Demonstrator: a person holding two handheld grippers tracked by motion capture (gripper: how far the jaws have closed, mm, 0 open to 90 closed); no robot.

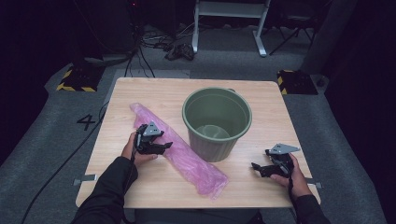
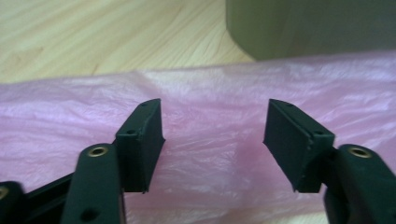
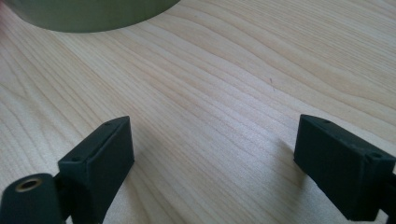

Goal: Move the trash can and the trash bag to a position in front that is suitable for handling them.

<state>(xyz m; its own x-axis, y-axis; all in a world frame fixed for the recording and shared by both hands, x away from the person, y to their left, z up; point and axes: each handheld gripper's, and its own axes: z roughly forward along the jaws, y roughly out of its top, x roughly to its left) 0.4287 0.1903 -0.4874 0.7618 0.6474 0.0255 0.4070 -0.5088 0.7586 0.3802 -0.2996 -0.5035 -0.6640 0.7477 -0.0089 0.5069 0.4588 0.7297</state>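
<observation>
Left tool (image 1: 159, 145) apart over pink bag (image 1: 187, 156), right tool (image 1: 259, 168) apart, idle on desk (image 1: 140, 93); thin film probably slips if pinched shallow.

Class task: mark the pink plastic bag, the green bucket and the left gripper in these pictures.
pink plastic bag (image 1: 196, 164): high view, on its crumpled lower half.
green bucket (image 1: 211, 144): high view, on its outer wall.
left gripper (image 1: 161, 147): high view, between its jaw tips, over the bag.

My high view looks down and forward over the whole table (image 1: 140, 93); both gripper views sit low and close, each sharing the green bucket (image 1: 217, 123) with it.
</observation>
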